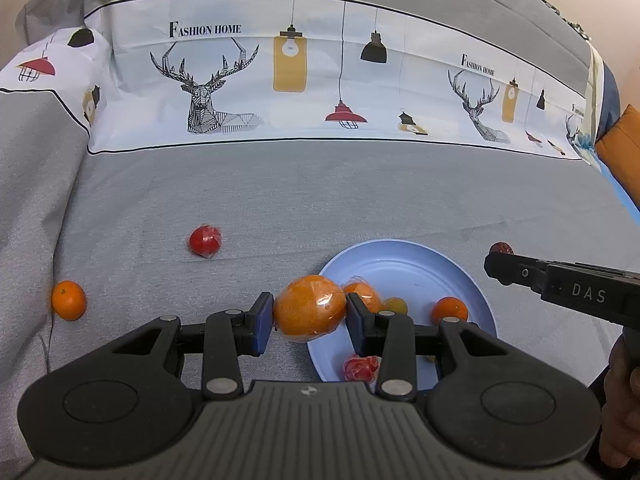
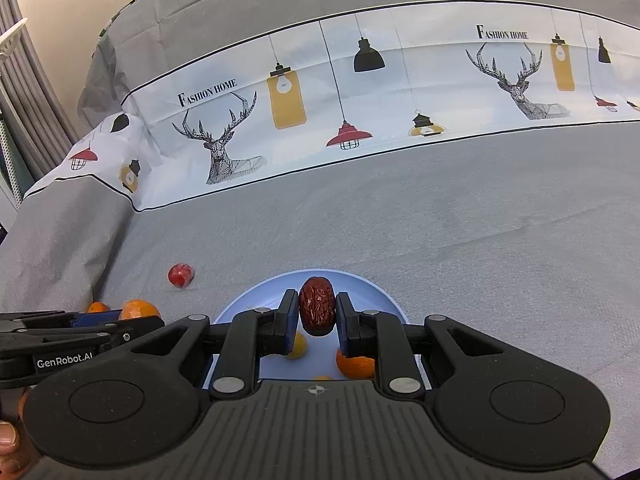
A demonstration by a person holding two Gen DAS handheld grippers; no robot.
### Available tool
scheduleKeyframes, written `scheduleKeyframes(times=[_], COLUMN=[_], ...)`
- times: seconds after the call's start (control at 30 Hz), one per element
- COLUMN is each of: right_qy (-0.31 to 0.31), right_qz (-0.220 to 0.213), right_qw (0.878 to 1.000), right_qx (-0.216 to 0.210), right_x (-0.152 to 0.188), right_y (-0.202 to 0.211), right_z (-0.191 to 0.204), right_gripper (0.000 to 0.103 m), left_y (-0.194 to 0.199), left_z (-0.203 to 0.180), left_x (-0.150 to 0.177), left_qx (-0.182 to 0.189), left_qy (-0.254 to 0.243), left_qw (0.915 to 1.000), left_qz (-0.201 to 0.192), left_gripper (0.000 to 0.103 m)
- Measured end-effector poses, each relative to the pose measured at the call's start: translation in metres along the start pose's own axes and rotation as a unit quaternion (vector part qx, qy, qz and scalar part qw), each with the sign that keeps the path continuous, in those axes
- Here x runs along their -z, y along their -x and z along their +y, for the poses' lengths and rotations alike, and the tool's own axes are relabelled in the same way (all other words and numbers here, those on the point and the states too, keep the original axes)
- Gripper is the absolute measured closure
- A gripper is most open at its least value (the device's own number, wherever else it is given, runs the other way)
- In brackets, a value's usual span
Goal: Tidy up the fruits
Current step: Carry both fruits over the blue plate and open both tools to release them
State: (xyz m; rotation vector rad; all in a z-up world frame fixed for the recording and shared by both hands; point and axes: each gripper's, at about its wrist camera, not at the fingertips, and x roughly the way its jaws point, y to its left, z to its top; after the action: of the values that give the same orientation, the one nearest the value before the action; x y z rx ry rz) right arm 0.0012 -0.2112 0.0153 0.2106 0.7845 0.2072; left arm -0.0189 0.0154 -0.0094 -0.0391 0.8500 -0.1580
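Note:
My left gripper point(image 1: 309, 312) is shut on a plastic-wrapped orange point(image 1: 310, 309), held just left of a light blue plate point(image 1: 404, 268) on the grey bedcover. The plate holds several small fruits: an orange one point(image 1: 449, 309), a yellow one point(image 1: 396, 305) and a wrapped red one point(image 1: 360, 367). My right gripper point(image 2: 317, 312) is shut on a wrinkled red date point(image 2: 317, 305), held over the plate point(image 2: 360, 284). A wrapped red fruit point(image 1: 205, 240) and a small orange point(image 1: 69, 300) lie on the cover to the left.
A white printed band with deer and lamps point(image 1: 280, 80) crosses the bedcover behind. An orange cushion point(image 1: 624, 148) sits at the far right. The cover drops off at the left fold point(image 1: 40, 200). The left gripper shows in the right wrist view point(image 2: 80, 328).

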Motion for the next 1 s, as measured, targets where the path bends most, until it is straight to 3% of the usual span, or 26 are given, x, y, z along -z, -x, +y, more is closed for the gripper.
scheduleKeyframes(times=[0.7, 0.87, 1.0], right_qy=[0.004, 0.0, 0.005], right_qz=[0.003, 0.001, -0.001], right_qw=[1.0, 1.0, 1.0], right_qx=[0.001, 0.005, 0.001], right_x=[0.0007, 0.0014, 0.0028], right_y=[-0.0015, 0.0011, 0.0057], right_z=[-0.001, -0.0041, -0.0046], right_gripper=[0.082, 0.082, 0.082], left_y=[-0.0013, 0.0005, -0.0035], left_z=[0.001, 0.0032, -0.0013], left_x=[-0.0008, -0.0016, -0.0001], left_qx=[0.007, 0.02, 0.052], left_qy=[0.003, 0.011, 0.009], left_qw=[1.0, 0.9997, 0.9985], left_qz=[0.0, 0.0, 0.015], left_gripper=[0.06, 0.06, 0.06])
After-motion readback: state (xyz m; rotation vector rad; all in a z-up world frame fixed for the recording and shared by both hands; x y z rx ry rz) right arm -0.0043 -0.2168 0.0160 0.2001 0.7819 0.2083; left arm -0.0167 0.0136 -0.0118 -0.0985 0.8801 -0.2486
